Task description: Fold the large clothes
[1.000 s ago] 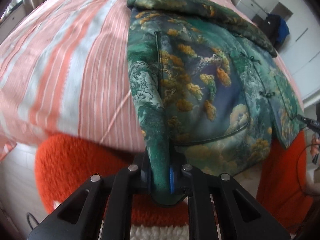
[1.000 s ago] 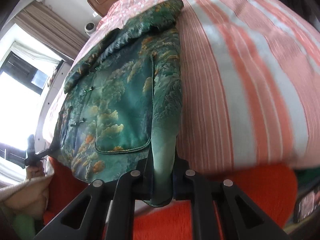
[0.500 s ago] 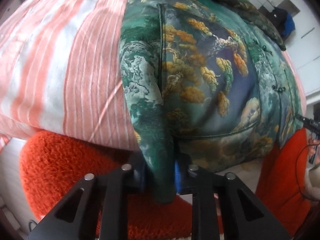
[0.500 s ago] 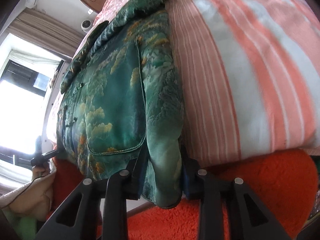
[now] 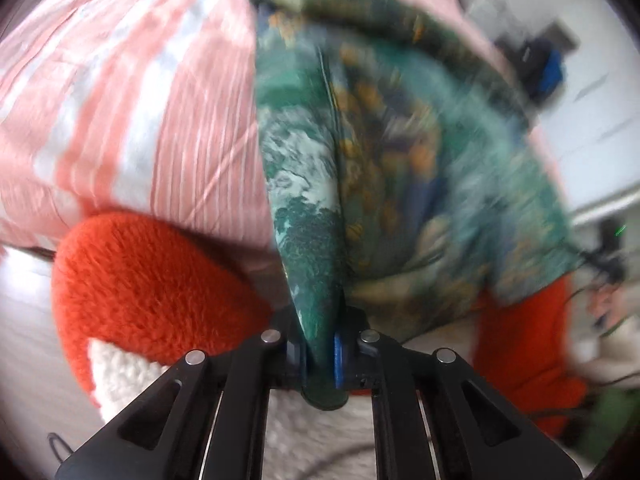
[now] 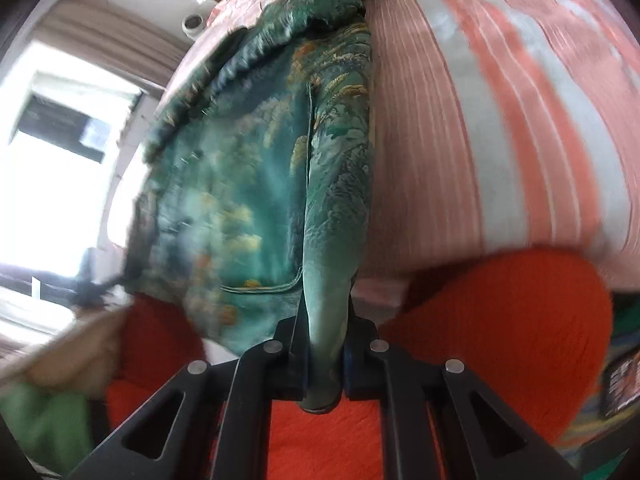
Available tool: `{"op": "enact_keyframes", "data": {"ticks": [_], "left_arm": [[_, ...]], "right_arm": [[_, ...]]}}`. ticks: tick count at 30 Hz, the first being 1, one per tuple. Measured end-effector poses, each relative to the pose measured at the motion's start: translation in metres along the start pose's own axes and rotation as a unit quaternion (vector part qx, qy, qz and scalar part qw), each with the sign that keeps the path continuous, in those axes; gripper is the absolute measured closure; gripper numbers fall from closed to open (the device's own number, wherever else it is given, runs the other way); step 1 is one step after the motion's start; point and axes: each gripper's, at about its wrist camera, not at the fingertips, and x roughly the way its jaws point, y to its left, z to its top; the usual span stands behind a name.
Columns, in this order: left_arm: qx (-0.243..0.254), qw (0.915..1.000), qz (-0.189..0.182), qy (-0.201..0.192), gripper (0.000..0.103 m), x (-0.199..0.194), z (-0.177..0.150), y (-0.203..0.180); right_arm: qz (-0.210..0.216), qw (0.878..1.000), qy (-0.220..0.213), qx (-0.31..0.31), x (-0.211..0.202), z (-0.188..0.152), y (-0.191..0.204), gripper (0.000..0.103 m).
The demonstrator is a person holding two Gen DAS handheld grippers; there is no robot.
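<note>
A large green jacket (image 5: 392,152) with gold tree print lies on the bed, its hem toward me; it also shows in the right wrist view (image 6: 256,184). My left gripper (image 5: 320,356) is shut on the jacket's left bottom corner, the cloth pinched between the fingers. My right gripper (image 6: 325,364) is shut on the right bottom corner the same way. Both corners are lifted off the bed edge and the hem hangs between them. The far sleeves and collar lie bunched at the top.
The bed has a pink and white striped cover (image 5: 132,92) (image 6: 500,120). An orange fuzzy blanket (image 5: 148,280) (image 6: 512,328) covers the bed's near edge. A bright window (image 6: 60,152) is at the left. Dark furniture (image 5: 540,64) stands at the far right.
Both grippers have lifted and pulled the jacket's bottom corners toward me; the hem has come off the bed edge. The views are now motion-blurred. Both grips are unchanged.
</note>
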Motion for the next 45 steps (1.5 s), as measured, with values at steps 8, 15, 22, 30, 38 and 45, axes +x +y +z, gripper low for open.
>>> {"op": "enact_keyframes", "data": {"ticks": [8, 15, 22, 30, 38, 45], "left_arm": [[0.017, 0.9846, -0.041, -0.169, 0.092, -0.08, 0.143, -0.028], [-0.041, 0.9826, 0.061, -0.171, 0.019, -0.016, 0.28, -0.02], [-0.039, 0.9782, 0.053, -0.197, 0.005, -0.009, 0.266, 0.01], [0.047, 0.9824, 0.121, -0.134, 0.073, 0.061, 0.274, -0.037], [0.126, 0.9643, 0.136, -0.189, 0.097, -0.002, 0.243, -0.073], [0.137, 0.9251, 0.195, -0.296, 0.097, -0.027, 0.298, -0.106]], "right_arm": [[0.143, 0.977, -0.156, -0.001, -0.07, 0.126, 0.033, 0.093], [0.106, 0.963, -0.226, 0.1, -0.009, 0.267, 0.003, 0.02], [0.018, 0.962, -0.253, 0.099, -0.02, 0.285, -0.009, 0.004], [-0.091, 0.981, -0.163, -0.054, 0.041, 0.306, 0.047, 0.008], [-0.237, 0.94, -0.187, -0.159, 0.029, 0.273, 0.104, 0.091], [-0.245, 0.897, -0.304, -0.209, -0.015, 0.311, 0.166, 0.091]]}}
